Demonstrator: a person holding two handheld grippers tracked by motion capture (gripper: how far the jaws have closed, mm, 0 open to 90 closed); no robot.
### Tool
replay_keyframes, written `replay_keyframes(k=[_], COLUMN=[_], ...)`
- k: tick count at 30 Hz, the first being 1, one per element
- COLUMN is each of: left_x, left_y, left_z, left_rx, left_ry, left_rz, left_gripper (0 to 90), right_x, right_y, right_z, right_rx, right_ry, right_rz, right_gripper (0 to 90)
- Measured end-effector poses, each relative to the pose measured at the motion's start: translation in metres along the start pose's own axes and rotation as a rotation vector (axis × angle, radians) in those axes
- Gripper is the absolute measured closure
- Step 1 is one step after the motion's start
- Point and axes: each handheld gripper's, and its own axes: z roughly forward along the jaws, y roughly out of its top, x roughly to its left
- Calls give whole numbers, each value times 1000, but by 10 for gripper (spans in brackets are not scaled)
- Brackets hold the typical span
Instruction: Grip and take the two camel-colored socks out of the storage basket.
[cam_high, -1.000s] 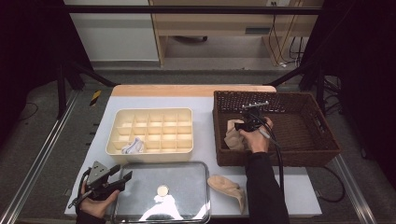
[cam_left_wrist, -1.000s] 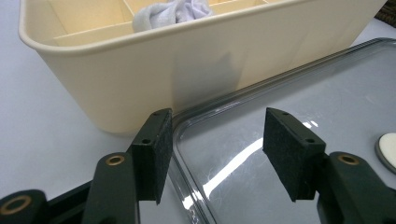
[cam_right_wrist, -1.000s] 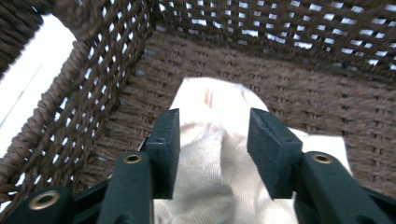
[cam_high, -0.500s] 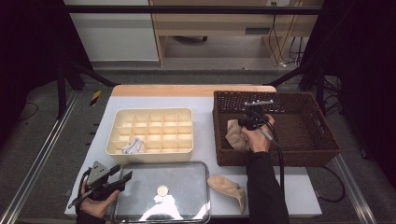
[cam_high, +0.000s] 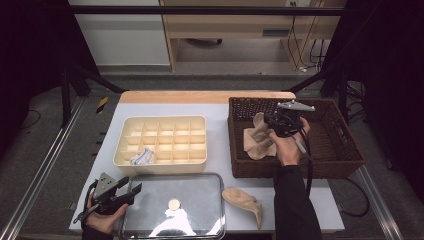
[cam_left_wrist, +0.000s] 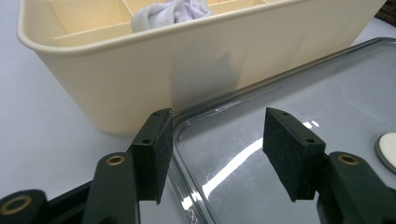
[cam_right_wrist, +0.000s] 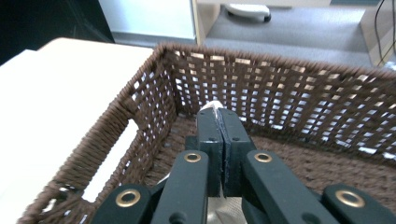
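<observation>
My right gripper (cam_high: 269, 121) is raised over the brown wicker basket (cam_high: 345, 150), shut on a beige sock (cam_high: 258, 139) that hangs down into the basket's left half. In the right gripper view the jaws (cam_right_wrist: 217, 140) are pressed together, with a sliver of the beige sock (cam_right_wrist: 212, 104) at their tips. A second beige sock (cam_high: 243, 200) lies on the table in front of the basket. My left gripper (cam_high: 131, 194) rests open at the near left, and its fingers (cam_left_wrist: 156, 149) straddle the corner of a clear lid (cam_left_wrist: 299, 93).
A cream compartment tray (cam_high: 160, 125) sits mid-table with a white sock (cam_high: 141, 156) in a front cell. That tray (cam_left_wrist: 140, 79) stands close ahead of the left gripper. The clear lid (cam_high: 195, 220) lies at the front edge. The basket wall (cam_right_wrist: 140, 98) rises beside the right gripper.
My right gripper has lifted the beige sock up from the basket floor, so it now hangs higher and further left. The left gripper has stayed where it was.
</observation>
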Motion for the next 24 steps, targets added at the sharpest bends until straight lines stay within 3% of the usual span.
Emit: replay_keyframes(k=[5, 14, 24], left_x=[0, -1, -3], left_y=[0, 2, 7], left_z=[-1, -2, -4], left_rx=[-5, -13, -39], left_ry=[-1, -6, -1], left_rz=[-1, 0, -11], left_gripper=[426, 398, 364], right_x=[6, 24, 51], right_y=[11, 23, 27], right_z=[-24, -58, -89], right_rx=[-68, -128, -190], right_ry=[26, 62, 150], right_rz=[-23, -85, -148], right_gripper=[894, 894, 894])
